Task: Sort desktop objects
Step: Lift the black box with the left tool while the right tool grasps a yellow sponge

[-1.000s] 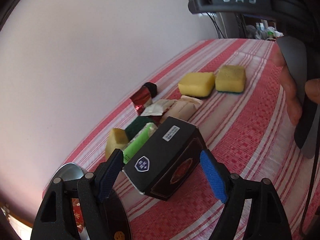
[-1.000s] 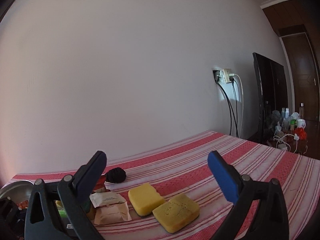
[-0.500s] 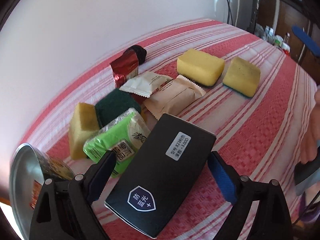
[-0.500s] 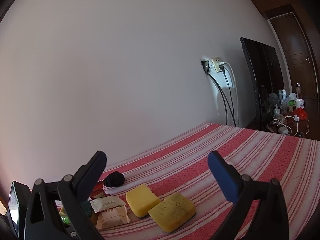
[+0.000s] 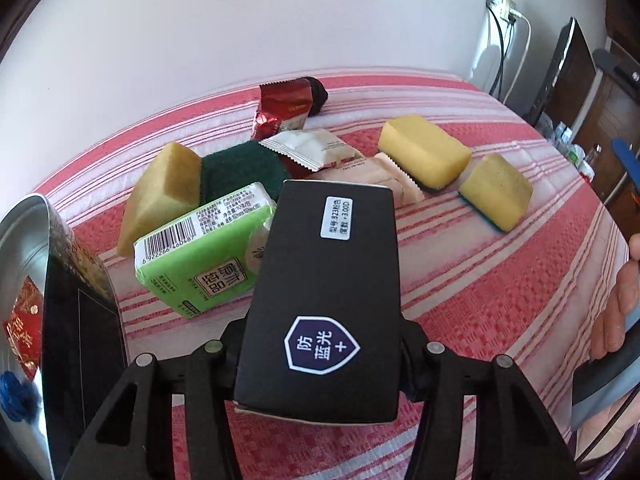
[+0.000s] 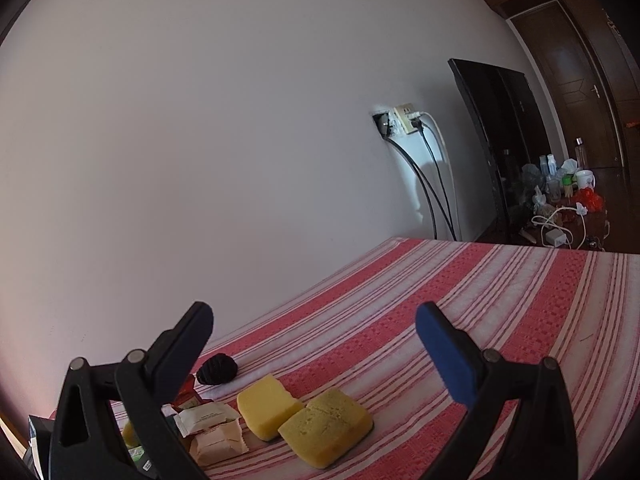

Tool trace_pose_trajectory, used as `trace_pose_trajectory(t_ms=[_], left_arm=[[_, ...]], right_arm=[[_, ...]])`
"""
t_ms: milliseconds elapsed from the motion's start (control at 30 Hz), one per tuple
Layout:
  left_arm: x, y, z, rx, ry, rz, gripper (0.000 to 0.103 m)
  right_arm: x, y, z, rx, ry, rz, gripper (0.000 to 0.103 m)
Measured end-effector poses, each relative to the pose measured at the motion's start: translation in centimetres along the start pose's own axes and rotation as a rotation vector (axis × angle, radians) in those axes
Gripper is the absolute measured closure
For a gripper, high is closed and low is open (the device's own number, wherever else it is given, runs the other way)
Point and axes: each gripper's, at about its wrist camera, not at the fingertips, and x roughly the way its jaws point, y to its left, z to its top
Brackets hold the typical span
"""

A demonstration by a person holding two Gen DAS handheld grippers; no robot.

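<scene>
My left gripper (image 5: 322, 350) is shut on a black box (image 5: 324, 292) with a blue shield label, held above the red striped cloth (image 5: 500, 288). Beyond it lie a green tissue pack (image 5: 200, 256), a tilted yellow sponge (image 5: 160, 196), a dark green scouring pad (image 5: 240, 168), a red foil packet (image 5: 284, 108), a white sachet (image 5: 312, 152), a beige sachet (image 5: 384, 178) and two yellow sponges (image 5: 424, 156) (image 5: 496, 196). My right gripper (image 6: 314, 340) is open and empty, raised above the two sponges (image 6: 268, 404) (image 6: 326, 426).
A metal tin (image 5: 24, 280) with another black box (image 5: 80, 344) and a red packet inside stands at the left. A black round object (image 6: 218, 368) lies near the wall. Wall socket with cables (image 6: 404, 120) and a dark cabinet (image 6: 500, 140) are at the right.
My left gripper has closed on the black box and lifted it, turning to look down over the objects. My right gripper has risen and tilted slightly, still open.
</scene>
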Motion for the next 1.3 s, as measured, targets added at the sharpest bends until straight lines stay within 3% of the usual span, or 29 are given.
trace_pose_trajectory(t_ms=[167, 300, 467, 733, 867, 1033, 1133, 1300], left_arm=[[-1.5, 0.9, -1.0, -0.085, -0.132, -0.099, 0.052], [-3.4, 2.1, -1.2, -0.127, -0.253, -0.138, 0.052], [-3.8, 2.6, -1.1, -0.148, -0.269, -0.143, 0.052], [-3.6, 2.5, -0.9, -0.153, -0.286, -0.128, 0.052], [-3.6, 2.5, -0.9, -0.155, -0.285, -0.124, 0.052], [-3.6, 2.5, -0.9, -0.158, -0.287, -0.122, 0.052], [-3.9, 2.5, -1.1, -0.164, -0.312, -0.104, 0.052], [-5.9, 2.8, -1.5, -0.18, -0.462, 0.044, 0.052]], right_arm=[[3.5, -1.1, -0.9, -0.009, 0.206, 0.056, 0.0], [5.3, -0.1, -2.4, -0.154, 0.382, 0.112, 0.0], [5.7, 1.0, -4.5, -0.384, 0.496, 0.038, 0.0], [9.8, 3.2, -7.9, -0.68, 0.652, -0.048, 0.001], [10.0, 1.9, -7.7, -0.585, 0.721, 0.041, 0.03], [9.4, 1.4, -7.5, -0.554, 0.706, 0.026, 0.034], [7.1, 1.1, -6.6, -0.488, 0.631, 0.034, 0.034], [3.3, 3.4, -5.7, -0.319, 0.475, 0.164, 0.033]])
